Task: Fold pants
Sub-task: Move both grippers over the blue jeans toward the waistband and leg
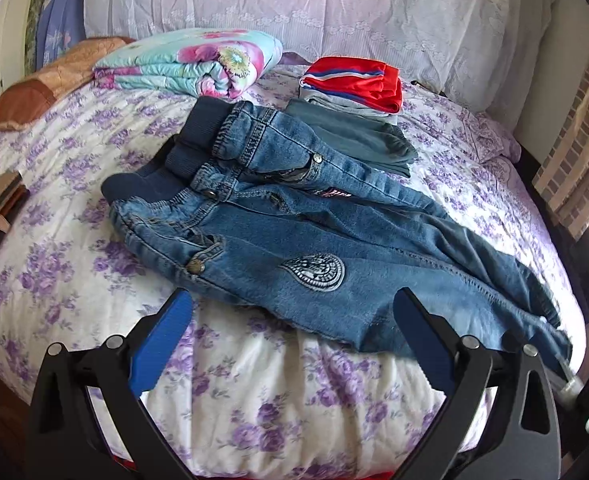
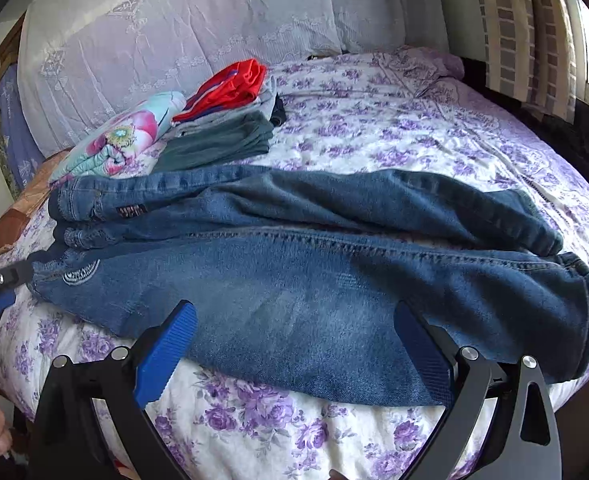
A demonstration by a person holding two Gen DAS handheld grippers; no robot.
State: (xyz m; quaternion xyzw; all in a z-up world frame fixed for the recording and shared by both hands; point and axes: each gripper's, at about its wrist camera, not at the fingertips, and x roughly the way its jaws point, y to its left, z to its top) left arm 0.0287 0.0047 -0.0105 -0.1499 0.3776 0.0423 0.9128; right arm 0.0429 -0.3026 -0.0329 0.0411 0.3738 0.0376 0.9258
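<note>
Pants (image 1: 334, 240): blue denim, being displayed flat on the bed (image 1: 74, 168), waistband left, legs right.
Left gripper (image 1: 292, 312): being held spread wide, nothing grasped, at the pants' near edge.
Right gripper (image 2: 294, 320): being held likewise released over the near leg.
Folded clothes (image 1: 354, 92): being stacked behind the pants.

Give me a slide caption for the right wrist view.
Open right gripper hovering at the near edge of jeans spread on a floral bedspread.

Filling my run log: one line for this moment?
jeans unfolded on bed | left tongs open | right tongs open
</note>
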